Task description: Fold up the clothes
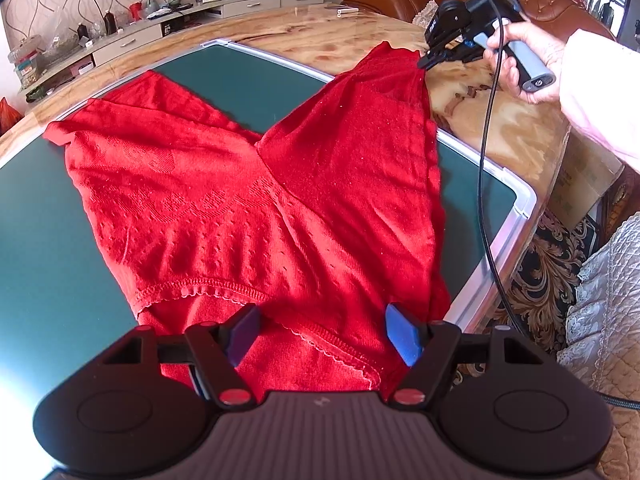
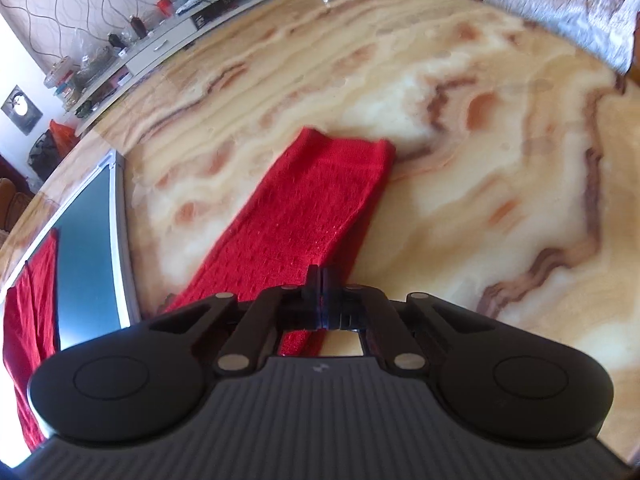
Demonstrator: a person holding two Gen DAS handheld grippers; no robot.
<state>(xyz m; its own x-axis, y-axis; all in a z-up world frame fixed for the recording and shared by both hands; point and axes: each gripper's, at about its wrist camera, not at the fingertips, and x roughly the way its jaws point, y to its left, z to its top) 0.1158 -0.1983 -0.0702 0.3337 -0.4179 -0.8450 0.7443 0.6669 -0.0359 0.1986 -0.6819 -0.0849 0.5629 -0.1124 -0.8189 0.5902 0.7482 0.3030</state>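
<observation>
Here we are with a red knitted garment, long underwear by the look of it, spread on the green board, waistband at the bottom centre of the left wrist view and two legs fanning toward the top. One leg runs off the board onto the marbled table, its cuff lying mid-frame in the right wrist view.

The left gripper hangs over the waistband with its blue pads spread wide, nothing between them, clear of the cloth as far as I can tell. Up in the upper right of that view, a hand holds the right gripper at the outer edge of that far leg. From its own camera the right gripper has its jaws clamped together at the leg's edge; it looks to have pinched the fabric, though the bite itself is hidden behind the fingers.

My read: this leg gets carried across onto the other. To do it well, lift just enough for the cuff to clear the table, sweep toward the left of the frame, match cuff to cuff and seam to seam, and keep the waistband from dragging. The left tongs could pin it.
</observation>
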